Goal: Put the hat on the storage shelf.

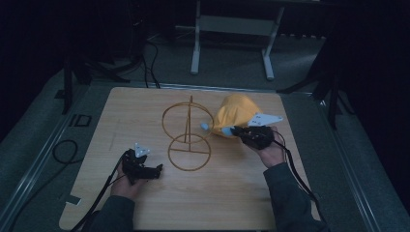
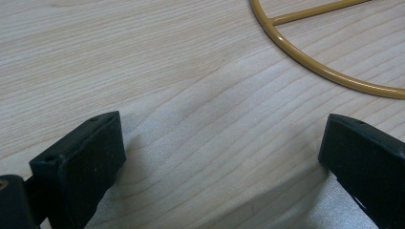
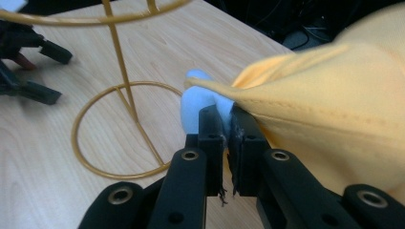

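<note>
At the bottom of the high view your two sleeved forearms come in over the near edge of the wooden table (image 1: 203, 203). Your left gripper (image 1: 153, 170) sits low and left of centre, resting close to the board; in the left gripper view its jaws stand wide apart with bare wood grain between them and nothing held. Just beyond its jaws, in the upper right of that view, curves the base ring of the gold wire stand (image 2: 305, 59).

Your right gripper (image 3: 228, 125) is at centre right of the high view, its jaws pinched nearly together on the seamed edge of the yellow fabric cap (image 3: 334, 95), where a pale blue piece (image 3: 196, 102) shows at the jaw tips. I cannot tell whether that blue part belongs to the cap. The cap lies on the table just right of the stand, near the right edge of the board.

The stand's flat ring rests on the table at centre, and its upright post carries a second ring above. No writing can be read on anything.

Open wood lies along the left side and near edge. Beyond the far edge, white frame legs (image 1: 196, 48) stand on the dark floor.
</note>
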The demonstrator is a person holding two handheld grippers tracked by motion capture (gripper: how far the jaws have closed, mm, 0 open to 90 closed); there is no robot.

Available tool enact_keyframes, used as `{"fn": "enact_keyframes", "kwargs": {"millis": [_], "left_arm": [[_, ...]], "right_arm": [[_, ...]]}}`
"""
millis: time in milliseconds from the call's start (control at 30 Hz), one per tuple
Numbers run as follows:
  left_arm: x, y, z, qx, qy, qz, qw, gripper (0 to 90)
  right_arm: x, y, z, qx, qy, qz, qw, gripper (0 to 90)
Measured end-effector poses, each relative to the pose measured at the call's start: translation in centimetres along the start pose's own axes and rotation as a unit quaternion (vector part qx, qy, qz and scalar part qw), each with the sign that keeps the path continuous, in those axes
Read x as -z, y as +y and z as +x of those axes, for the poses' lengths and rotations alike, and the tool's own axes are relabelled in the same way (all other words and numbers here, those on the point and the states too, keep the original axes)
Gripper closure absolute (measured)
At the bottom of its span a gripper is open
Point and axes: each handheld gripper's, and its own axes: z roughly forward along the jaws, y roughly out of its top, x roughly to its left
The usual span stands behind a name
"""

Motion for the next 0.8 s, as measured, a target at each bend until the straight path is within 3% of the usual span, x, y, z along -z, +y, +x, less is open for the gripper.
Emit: {"fn": "enact_keyframes", "kwargs": {"millis": [233,433,567,633,733,800], "left_arm": [[0.0,0.0,0.0,0.001,-0.001,0.001,1.0,1.9],[0.0,0.0,0.0,0.001,-0.001,0.001,1.0,1.9],[0.0,0.0,0.0,0.0,0.0,0.001,1.0,1.9],[0.0,0.0,0.0,0.0,0.0,0.0,1.0,1.9],[0.0,0.0,0.0,0.0,0.0,-0.001,1.0,1.9],[0.0,0.0,0.0,0.0,0.0,0.0,1.0,1.9]], "right_arm": [[2.3,0.9,1.1,0.013,0.016,-0.014,0.9997,84.4],[3.9,1.6,1.0,-0.008,0.032,-0.035,0.9988,84.2],[4.2,0.9,-0.1,-0.038,0.021,-0.022,0.9988,83.3],[4.3,0.1,-0.9,-0.068,0.02,-0.02,0.9973,82.5],[4.8,-1.3,-2.1,-0.094,-0.01,-0.009,0.9955,77.7],[5.2,-1.8,-2.4,-0.09,-0.036,0.001,0.9953,72.5]]}}
